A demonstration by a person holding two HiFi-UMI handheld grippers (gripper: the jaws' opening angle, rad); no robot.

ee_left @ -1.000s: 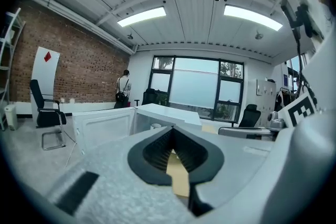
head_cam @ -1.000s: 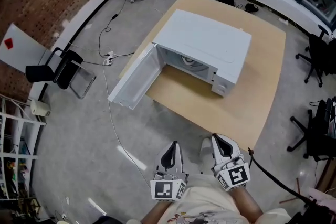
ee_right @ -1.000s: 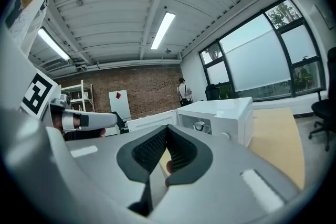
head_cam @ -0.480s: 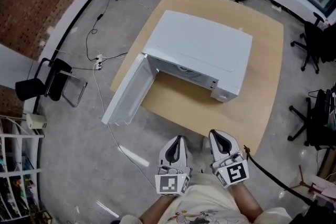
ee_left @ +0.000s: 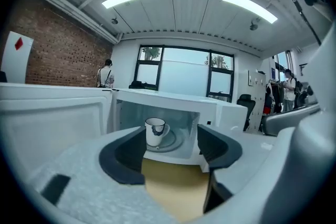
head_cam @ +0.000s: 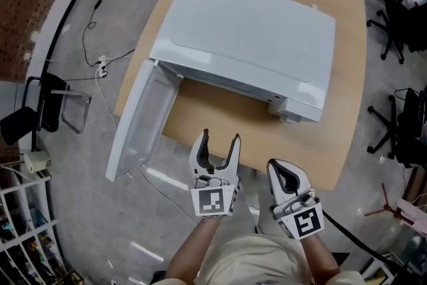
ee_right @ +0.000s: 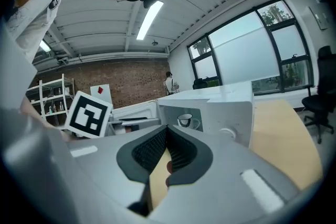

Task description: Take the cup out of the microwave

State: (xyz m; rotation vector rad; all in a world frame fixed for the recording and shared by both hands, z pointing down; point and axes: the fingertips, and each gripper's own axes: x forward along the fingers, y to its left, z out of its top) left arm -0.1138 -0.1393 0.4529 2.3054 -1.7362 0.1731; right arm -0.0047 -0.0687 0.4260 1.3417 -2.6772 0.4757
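Observation:
A white microwave [head_cam: 253, 30] stands on a wooden table [head_cam: 220, 117] with its door [head_cam: 143, 120] swung open to the left. In the head view its top hides the inside. The left gripper view shows a white cup [ee_left: 155, 131] with a dark mark, upright on the glass turntable inside the microwave [ee_left: 173, 107]. My left gripper [head_cam: 220, 140] hovers at the table's near edge, still short of the cavity. Its jaws [ee_left: 170, 152] are opening with nothing between them. My right gripper [head_cam: 280, 170] hangs lower right, shut and empty [ee_right: 167, 134]. It also sees the cup [ee_right: 185, 120].
The open door juts out past the table's left edge. A folding chair [head_cam: 47, 103] and a floor cable [head_cam: 100, 67] lie left. Office chairs [head_cam: 400, 17] stand right, shelving [head_cam: 20, 237] at lower left. A person [ee_left: 106, 73] stands far off by the windows.
Both grippers have come forward to the table's near edge, the left one further. The left jaws, shut before, now stand apart. The microwave looms larger in the head view.

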